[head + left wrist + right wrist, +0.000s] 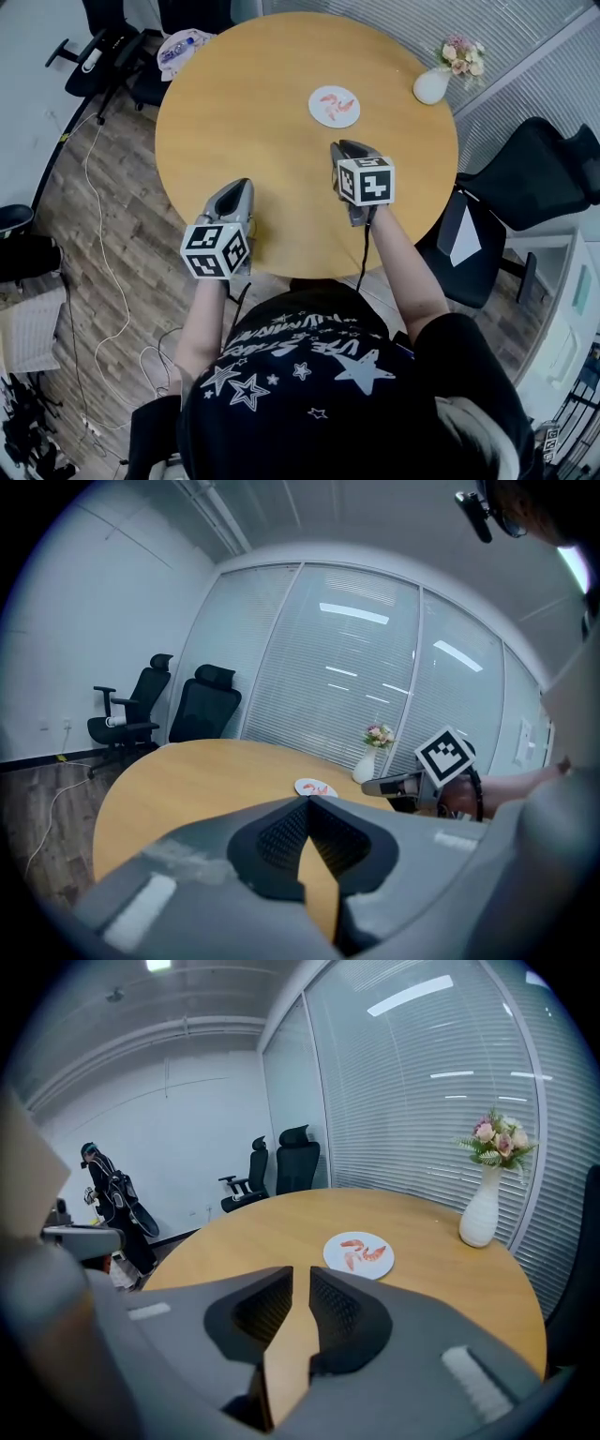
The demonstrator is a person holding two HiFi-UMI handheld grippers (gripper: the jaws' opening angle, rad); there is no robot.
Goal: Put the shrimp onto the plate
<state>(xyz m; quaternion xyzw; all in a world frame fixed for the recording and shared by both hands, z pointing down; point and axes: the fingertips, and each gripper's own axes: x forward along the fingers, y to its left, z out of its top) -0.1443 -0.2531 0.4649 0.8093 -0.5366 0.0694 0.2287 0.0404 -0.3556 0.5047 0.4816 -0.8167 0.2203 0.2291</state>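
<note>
A small white plate (335,106) lies on the far half of the round wooden table (244,103), and three pink shrimp (364,1252) lie on it. The same plate (316,787) shows small and distant in the left gripper view. My right gripper (343,152) hovers above the table a short way on the near side of the plate, its jaws closed to a thin slit with nothing in them. Near the table's front edge, my left gripper (241,187) is shut and empty, farther from the plate. The right gripper (394,785) shows at the right of the left gripper view.
A white vase of flowers (434,82) stands at the table's far right rim. Black office chairs stand to the right (534,178) and at the far left (103,42). A white cable (94,234) runs over the wooden floor on the left. Blinds cover the glass wall behind.
</note>
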